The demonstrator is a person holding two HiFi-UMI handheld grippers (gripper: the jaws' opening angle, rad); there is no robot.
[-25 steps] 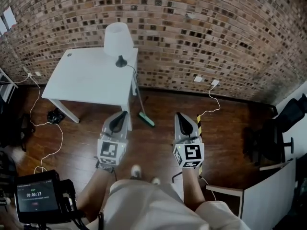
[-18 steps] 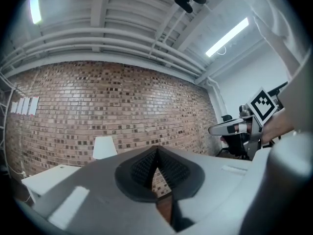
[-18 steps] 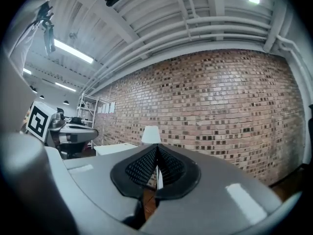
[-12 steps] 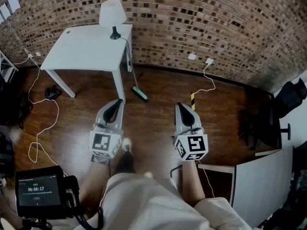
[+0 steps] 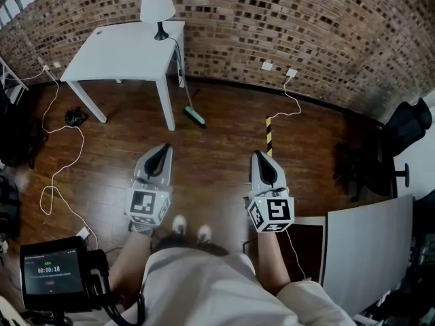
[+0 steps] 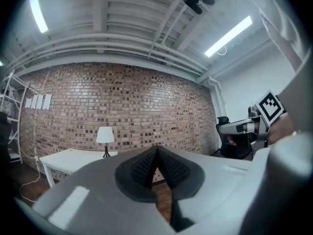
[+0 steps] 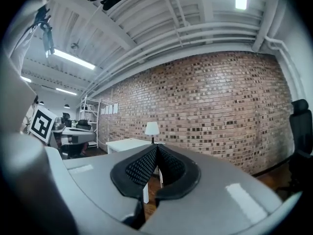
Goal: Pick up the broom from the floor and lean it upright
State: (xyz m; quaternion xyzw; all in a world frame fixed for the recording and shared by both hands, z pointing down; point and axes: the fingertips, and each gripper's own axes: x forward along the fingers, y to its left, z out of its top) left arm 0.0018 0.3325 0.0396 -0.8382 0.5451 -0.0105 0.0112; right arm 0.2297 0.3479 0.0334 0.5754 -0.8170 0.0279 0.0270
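The broom (image 5: 189,108) leans against the near right corner of the white table (image 5: 122,49), its green head (image 5: 196,119) on the wooden floor and its thin handle running up to the table edge. My left gripper (image 5: 162,152) and right gripper (image 5: 262,159) are held level side by side, well short of the broom and apart from it. In the left gripper view the dark pads (image 6: 146,166) meet at their tips with nothing between them. The right gripper's pads (image 7: 144,166) are likewise closed and empty. Neither gripper view shows the broom.
A white lamp (image 5: 156,9) stands on the table by the brick wall (image 5: 306,26). White cables (image 5: 58,175) trail over the floor at left. A yellow-black strip (image 5: 269,134) lies ahead of the right gripper. An office chair (image 5: 401,134) and a white panel (image 5: 367,240) stand at right.
Both grippers and the view have drawn back from the table, so table and broom now lie farther off. The broom stays leaning at the table corner. Both grippers stay shut.
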